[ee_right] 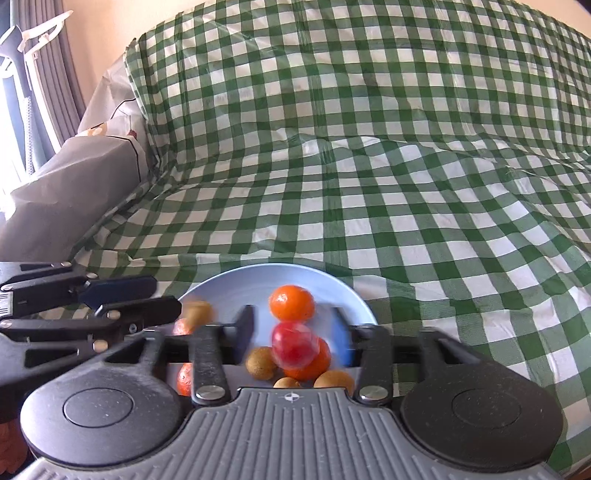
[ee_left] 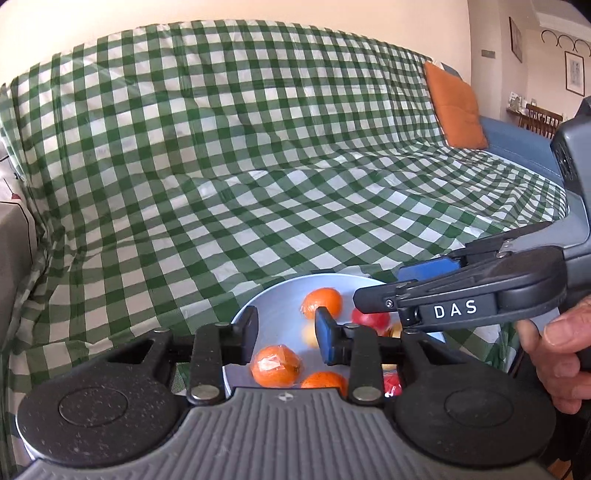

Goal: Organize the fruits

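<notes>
I read "DAS" on my right claw (ee_left: 376, 291). Both it and my left claw (ee_left: 286, 338) gape over the blue plate (ee_left: 273, 306), gripping nothing. Only my right view shows brown fruits (ee_right: 261, 362).

Green-checked cloth (ee_left: 258, 166) drapes a sofa; orange cushion (ee_left: 456, 107), cream wall (ee_left: 221, 14).

Mixed fruits (ee_right: 295, 347), perhaps wrapped, in blue plate (ee_right: 229, 291)

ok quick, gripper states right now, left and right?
Left gripper: open, holding nothing, over the plate.
Right gripper: open, a red fruit between its fingers, not pressed.
</notes>
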